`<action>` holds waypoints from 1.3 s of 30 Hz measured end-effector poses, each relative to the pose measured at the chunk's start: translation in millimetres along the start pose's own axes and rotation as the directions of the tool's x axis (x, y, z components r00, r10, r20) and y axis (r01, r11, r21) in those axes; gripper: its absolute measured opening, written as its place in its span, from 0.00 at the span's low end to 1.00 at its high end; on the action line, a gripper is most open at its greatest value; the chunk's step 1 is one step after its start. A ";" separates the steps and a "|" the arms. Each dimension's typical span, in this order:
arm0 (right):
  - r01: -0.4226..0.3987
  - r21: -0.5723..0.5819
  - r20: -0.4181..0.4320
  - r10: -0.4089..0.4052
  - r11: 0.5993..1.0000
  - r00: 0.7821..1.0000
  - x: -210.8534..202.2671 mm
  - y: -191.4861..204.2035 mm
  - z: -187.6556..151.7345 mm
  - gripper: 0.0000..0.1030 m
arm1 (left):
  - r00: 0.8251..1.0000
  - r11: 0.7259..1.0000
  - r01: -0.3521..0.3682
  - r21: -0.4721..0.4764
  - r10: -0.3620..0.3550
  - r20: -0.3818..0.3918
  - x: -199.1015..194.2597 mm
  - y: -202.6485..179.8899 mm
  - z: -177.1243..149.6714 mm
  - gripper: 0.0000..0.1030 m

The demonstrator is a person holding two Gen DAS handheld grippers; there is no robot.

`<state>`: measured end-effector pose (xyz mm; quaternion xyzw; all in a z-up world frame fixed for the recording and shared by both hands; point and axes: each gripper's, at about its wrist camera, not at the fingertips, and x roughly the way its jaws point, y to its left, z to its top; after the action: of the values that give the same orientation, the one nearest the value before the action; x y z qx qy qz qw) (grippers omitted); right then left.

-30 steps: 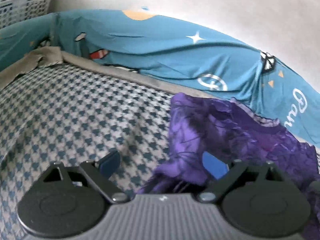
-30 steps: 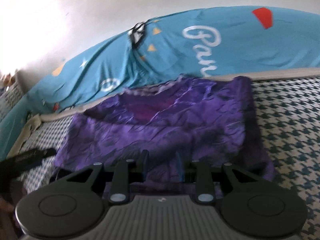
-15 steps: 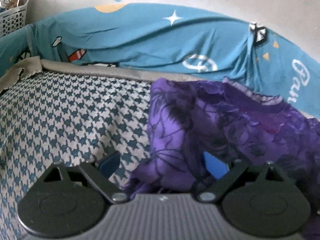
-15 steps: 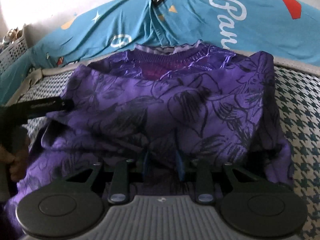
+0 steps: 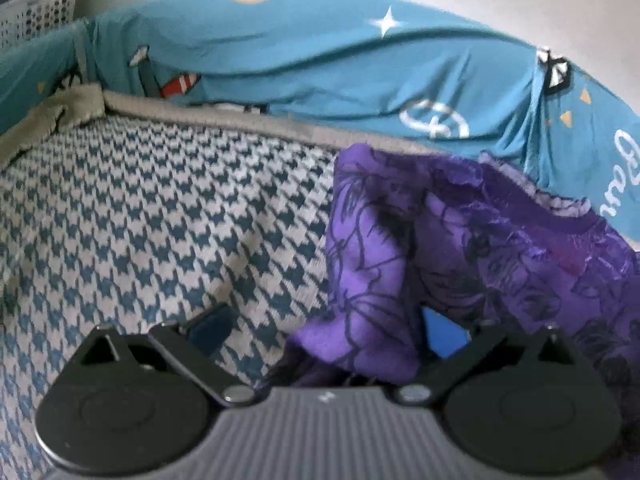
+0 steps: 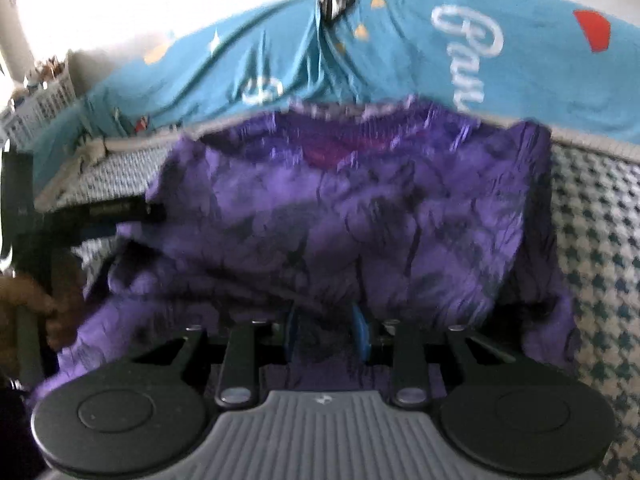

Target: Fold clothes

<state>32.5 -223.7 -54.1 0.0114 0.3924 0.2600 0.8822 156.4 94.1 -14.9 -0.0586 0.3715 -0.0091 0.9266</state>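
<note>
A purple top with a dark leaf print [image 6: 360, 216] lies on the houndstooth bed cover [image 5: 160, 220], its neckline toward the far blue sheet. My right gripper [image 6: 326, 332] is shut on the garment's near hem, and cloth bunches between the narrow blue pads. My left gripper [image 5: 328, 330] is open at the garment's left side; a purple fold [image 5: 368, 280] droops between its wide-set fingers and covers part of the right pad [image 5: 444, 330]. In the right wrist view the left tool [image 6: 120, 210] and the hand holding it [image 6: 32, 300] show at the left edge. That view is blurred.
A blue printed sheet [image 5: 340, 76] is draped along the back against a white wall. A white lattice basket [image 5: 36, 8] stands at the far left. A beige cloth edge [image 5: 52, 116] lies at the cover's left corner. Bare houndstooth cover [image 6: 600, 260] extends right of the garment.
Over the second the right gripper moved in and the garment grew larger in its view, hem still pinched. The left view swung back leftward; the purple fold stays between its open fingers.
</note>
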 end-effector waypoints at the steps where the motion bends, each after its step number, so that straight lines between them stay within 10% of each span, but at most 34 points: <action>1: 0.006 0.016 0.025 -0.006 1.000 1.000 -2.6 -2.5 2.6 0.29 | 1.000 1.000 0.006 0.002 -0.006 0.013 -4.3 -1.6 1.1 0.98; 10: 0.107 0.171 0.108 -0.127 0.979 0.986 2.4 -22.0 13.8 0.29 | 0.994 0.990 0.101 0.101 -0.103 0.018 -17.8 -25.4 -4.8 0.98; 39: 0.196 0.330 0.032 -0.219 0.923 0.975 12.3 -42.5 11.9 0.31 | 0.997 0.988 0.008 0.157 0.004 -0.072 -9.2 -27.6 -18.3 1.00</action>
<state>66.8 -252.5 -63.9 0.1238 0.3983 0.0963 0.9037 137.8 65.4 -18.6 0.0146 0.4028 -0.0413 0.9142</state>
